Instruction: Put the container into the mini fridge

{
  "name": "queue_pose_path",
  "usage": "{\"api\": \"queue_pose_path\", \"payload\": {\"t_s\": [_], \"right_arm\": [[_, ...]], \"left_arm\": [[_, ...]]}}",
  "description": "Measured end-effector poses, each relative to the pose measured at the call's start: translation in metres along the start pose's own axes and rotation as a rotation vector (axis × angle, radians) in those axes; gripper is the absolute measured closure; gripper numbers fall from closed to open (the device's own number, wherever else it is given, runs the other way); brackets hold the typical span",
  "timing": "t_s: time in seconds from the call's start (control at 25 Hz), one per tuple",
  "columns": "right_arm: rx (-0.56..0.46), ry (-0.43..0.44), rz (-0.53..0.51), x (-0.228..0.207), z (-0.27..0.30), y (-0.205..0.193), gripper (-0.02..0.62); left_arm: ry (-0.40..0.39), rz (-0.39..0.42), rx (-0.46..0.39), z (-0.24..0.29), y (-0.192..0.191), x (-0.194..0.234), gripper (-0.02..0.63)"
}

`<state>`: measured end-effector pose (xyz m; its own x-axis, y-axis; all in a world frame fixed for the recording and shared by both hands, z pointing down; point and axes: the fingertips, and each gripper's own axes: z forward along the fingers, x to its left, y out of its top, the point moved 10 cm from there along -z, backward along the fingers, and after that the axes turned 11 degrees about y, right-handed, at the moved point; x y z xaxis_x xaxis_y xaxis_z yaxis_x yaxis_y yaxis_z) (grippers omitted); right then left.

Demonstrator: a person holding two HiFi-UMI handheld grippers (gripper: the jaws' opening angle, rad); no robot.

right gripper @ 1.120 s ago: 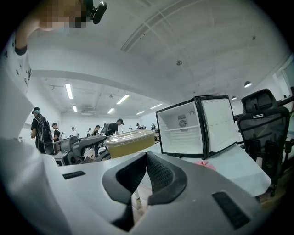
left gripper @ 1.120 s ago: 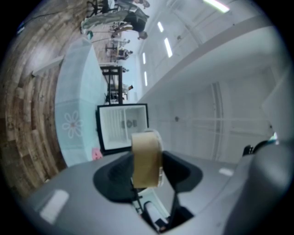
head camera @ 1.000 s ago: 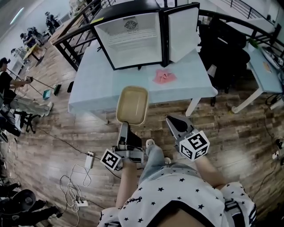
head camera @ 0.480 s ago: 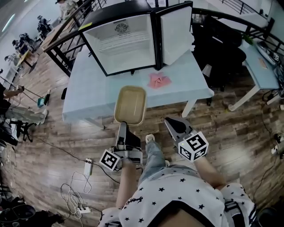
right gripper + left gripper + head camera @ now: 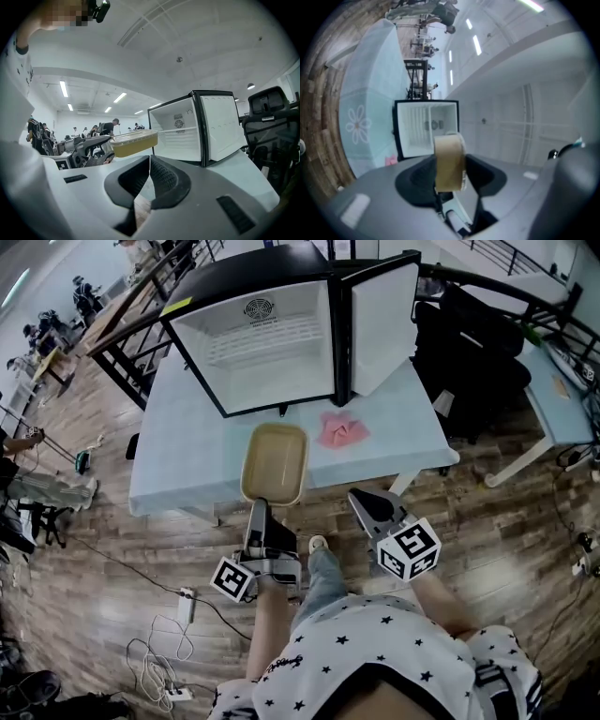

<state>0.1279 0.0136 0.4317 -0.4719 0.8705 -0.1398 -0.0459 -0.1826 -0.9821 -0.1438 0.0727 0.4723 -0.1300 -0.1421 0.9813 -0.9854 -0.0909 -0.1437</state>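
A tan, shallow container (image 5: 275, 462) hangs level over the front edge of the light blue table (image 5: 187, 451). My left gripper (image 5: 263, 508) is shut on its near rim. In the left gripper view the container (image 5: 449, 154) stands edge-on between the jaws, with the mini fridge (image 5: 424, 129) behind it. The mini fridge (image 5: 272, 338) stands on the table with its door (image 5: 384, 320) swung open to the right and a wire shelf inside. My right gripper (image 5: 361, 498) hangs shut and empty beside the container. From the right gripper (image 5: 150, 161) view, the container (image 5: 133, 143) is up and to the left.
A pink cloth (image 5: 342, 430) lies on the table right of the container. A black office chair (image 5: 473, 343) and a second desk (image 5: 562, 399) stand at the right. Cables and a power strip (image 5: 183, 601) lie on the wood floor at the left. People stand far off.
The table and fridge have drawn nearer and look larger. The container now reaches over the table's front edge. Both grippers keep their grip state.
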Motion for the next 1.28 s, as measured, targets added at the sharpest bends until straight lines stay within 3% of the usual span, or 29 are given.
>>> {"api": "queue_pose_path", "payload": {"t_s": [0.48, 1.28], "right_arm": [[0.008, -0.006, -0.008, -0.062, 0.058, 0.031, 0.574], [0.009, -0.055, -0.015, -0.126, 0.154, 0.056, 0.574]], "left_arm": [[-0.001, -0.011, -0.008, 0.085, 0.036, 0.004, 0.407], [-0.022, -0.03, 0.035, 0.201, 0.109, 0.024, 0.407]]}}
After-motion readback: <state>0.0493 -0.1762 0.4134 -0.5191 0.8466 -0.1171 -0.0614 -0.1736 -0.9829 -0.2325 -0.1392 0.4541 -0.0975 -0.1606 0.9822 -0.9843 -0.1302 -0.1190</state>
